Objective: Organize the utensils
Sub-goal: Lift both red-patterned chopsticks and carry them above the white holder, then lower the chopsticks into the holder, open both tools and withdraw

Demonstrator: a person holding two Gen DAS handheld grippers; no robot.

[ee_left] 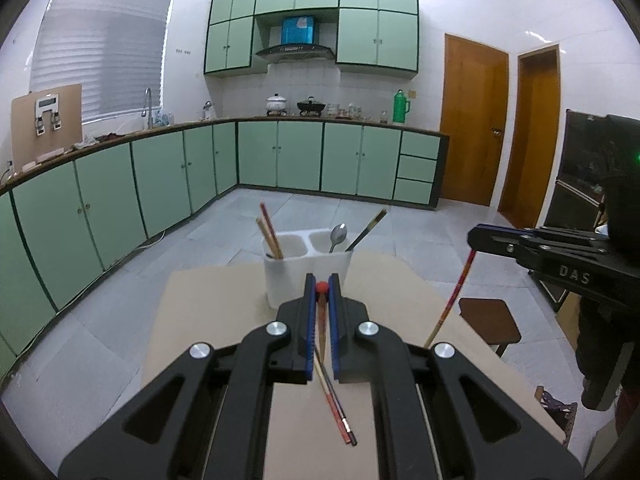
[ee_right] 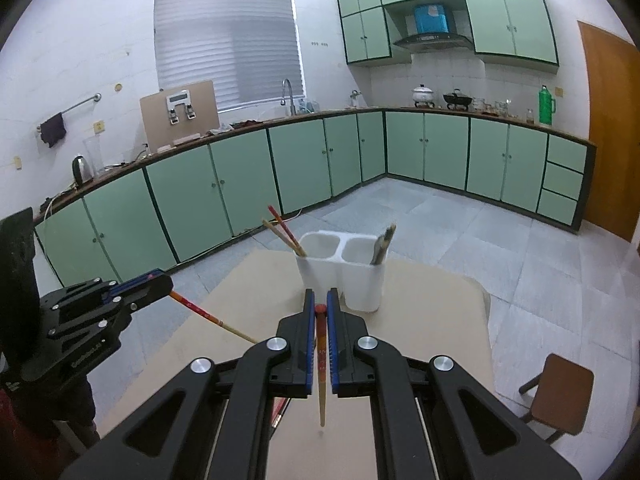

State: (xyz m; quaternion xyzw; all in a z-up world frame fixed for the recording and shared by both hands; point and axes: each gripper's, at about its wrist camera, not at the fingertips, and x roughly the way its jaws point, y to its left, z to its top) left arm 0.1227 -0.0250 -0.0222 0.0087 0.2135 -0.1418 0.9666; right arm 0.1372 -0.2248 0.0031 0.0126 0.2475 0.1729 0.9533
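Observation:
A white two-compartment utensil holder stands on the table. Its left compartment holds chopsticks; its right holds a spoon and a brush-like utensil. My left gripper is shut on a red chopstick just before the holder; it shows in the right wrist view. My right gripper is shut on another red chopstick, also seen from the left wrist. A loose pair of chopsticks lies on the table.
The table has a tan top. A brown stool stands to its right on the tiled floor. Green kitchen cabinets line the walls behind.

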